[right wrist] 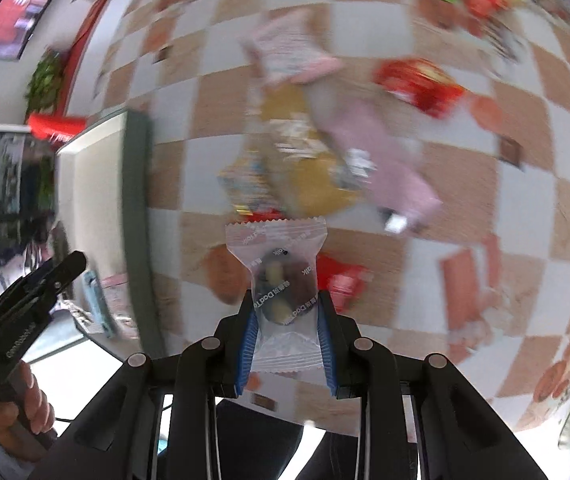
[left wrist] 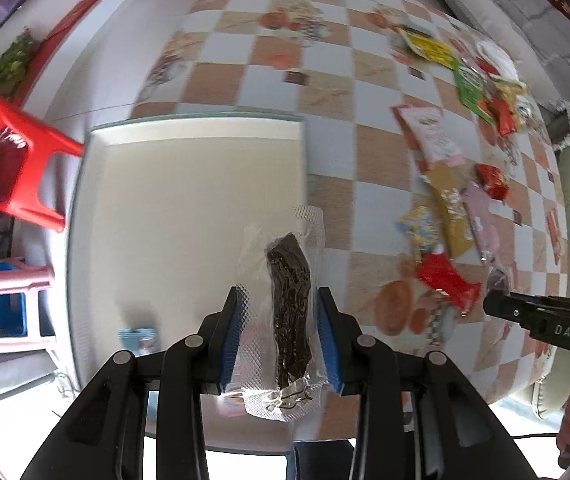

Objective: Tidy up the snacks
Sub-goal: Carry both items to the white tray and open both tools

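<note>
My left gripper point(left wrist: 282, 294) is shut on a clear vacuum pack with a dark strip of dried meat point(left wrist: 289, 300) and holds it above the right edge of a cream tray point(left wrist: 165, 208). My right gripper point(right wrist: 287, 298) is shut on a clear-wrapped dark candy point(right wrist: 281, 280) and holds it above the checkered tablecloth. The tray's edge shows at the left in the right wrist view point(right wrist: 97, 208). Each gripper shows in the other's view: the right one point(left wrist: 497, 306) and the left one point(right wrist: 73, 264).
Several loose snack packs lie on the checkered table: red point(left wrist: 447, 280), yellow point(left wrist: 451, 208), pink point(left wrist: 481, 216), green point(left wrist: 471, 88). In the right wrist view they are blurred, yellow point(right wrist: 309, 168) and pink point(right wrist: 381, 160). A red stool point(left wrist: 25, 160) and a pink stool point(left wrist: 9, 304) stand left of the table.
</note>
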The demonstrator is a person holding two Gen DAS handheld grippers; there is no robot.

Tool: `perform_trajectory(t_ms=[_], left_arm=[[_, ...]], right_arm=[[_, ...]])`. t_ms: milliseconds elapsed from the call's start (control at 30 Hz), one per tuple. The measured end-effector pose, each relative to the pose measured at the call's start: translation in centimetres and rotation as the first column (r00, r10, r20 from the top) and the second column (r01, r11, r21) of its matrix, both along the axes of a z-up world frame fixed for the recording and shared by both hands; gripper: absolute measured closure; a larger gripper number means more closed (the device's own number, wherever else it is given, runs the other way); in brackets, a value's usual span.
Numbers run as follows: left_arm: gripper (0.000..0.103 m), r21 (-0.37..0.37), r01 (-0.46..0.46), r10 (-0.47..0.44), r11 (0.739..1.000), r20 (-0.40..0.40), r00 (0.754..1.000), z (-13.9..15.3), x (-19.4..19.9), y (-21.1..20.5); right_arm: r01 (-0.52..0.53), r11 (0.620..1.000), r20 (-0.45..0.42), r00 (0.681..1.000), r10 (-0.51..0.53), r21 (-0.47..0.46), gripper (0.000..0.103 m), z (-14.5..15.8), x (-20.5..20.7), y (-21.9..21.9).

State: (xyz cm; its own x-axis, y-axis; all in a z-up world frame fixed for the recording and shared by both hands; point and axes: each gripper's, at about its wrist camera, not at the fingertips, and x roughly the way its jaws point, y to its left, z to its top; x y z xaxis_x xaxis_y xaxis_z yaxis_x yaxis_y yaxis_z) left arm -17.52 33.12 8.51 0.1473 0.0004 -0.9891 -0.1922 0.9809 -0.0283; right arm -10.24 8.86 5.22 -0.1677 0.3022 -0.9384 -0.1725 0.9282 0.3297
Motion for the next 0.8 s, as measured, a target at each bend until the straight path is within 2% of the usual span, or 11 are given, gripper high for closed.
perform_trajectory(t_ms=[233, 533, 800], left_arm=[[0.064, 0.008, -0.087, 0.087, 0.996, -0.015, 0.996, -0.7, -1.6, 4.0], [0.064, 0.026, -0.129, 0.13, 0.991, -0.04, 0.991, -1.7, -2.7, 7.0], [0.063, 0.036, -0.146, 0.148, 0.989, -0.07, 0.986, -2.9, -3.4, 8.5]], right_arm=[[-0.152, 0.988, 0.019, 0.988, 0.152, 0.017, 0.073, 0.9, -0.1, 7.3], [-0.258, 0.964, 0.018, 0.966, 0.257, 0.059, 0.073, 0.4, -0.2, 15.3], [-0.315, 0.946, 0.003, 0.949, 0.316, 0.073, 0.073, -0.4, -1.1, 18.8]])
